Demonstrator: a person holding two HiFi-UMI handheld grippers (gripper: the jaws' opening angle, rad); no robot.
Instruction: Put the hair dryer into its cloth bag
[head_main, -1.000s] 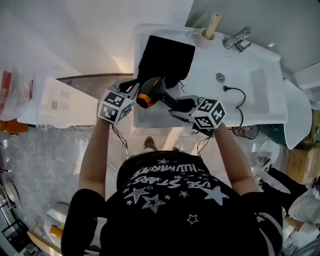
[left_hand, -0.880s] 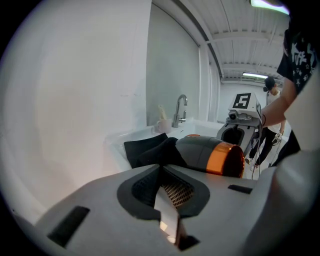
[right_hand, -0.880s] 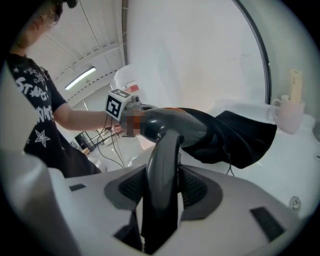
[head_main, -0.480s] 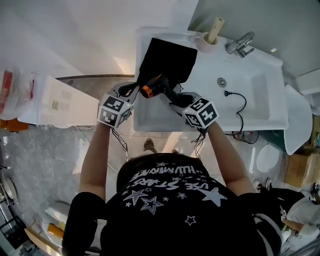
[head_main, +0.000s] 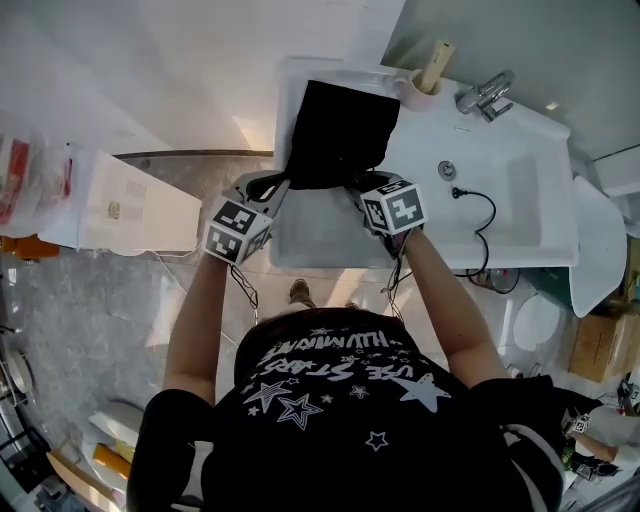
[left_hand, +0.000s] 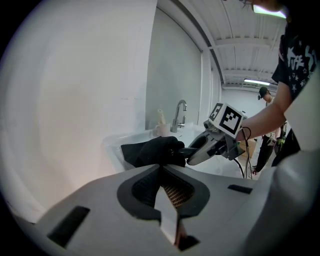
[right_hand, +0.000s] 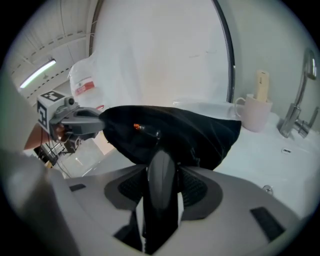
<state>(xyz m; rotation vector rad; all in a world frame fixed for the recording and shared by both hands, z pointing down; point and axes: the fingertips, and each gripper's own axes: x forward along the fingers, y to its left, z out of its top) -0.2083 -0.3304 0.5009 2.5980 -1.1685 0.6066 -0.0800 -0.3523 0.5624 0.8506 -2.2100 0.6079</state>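
Note:
The black cloth bag (head_main: 338, 135) lies on the white sink counter (head_main: 330, 225), its mouth toward me. My left gripper (head_main: 272, 188) is shut on the mouth's left edge, and the cloth (left_hand: 152, 150) runs right into its closed jaws (left_hand: 162, 172). My right gripper (head_main: 362, 188) is shut on the dark handle of the hair dryer (right_hand: 161, 185). The dryer's body is inside the bag (right_hand: 180, 132), with only a bit of its orange ring (right_hand: 136, 127) showing. In the head view the dryer is hidden by the bag.
A cup holding a brush (head_main: 425, 78) and a chrome tap (head_main: 485, 92) stand at the counter's far side. The basin (head_main: 520, 190) with its drain (head_main: 446, 168) is to the right, beside a black cord (head_main: 478, 215). A white cabinet (head_main: 120, 205) is at the left.
My right gripper has pushed the hair dryer forward and left into the bag's mouth, and its orange ring has vanished from the head view. The left gripper has stayed at the bag's edge.

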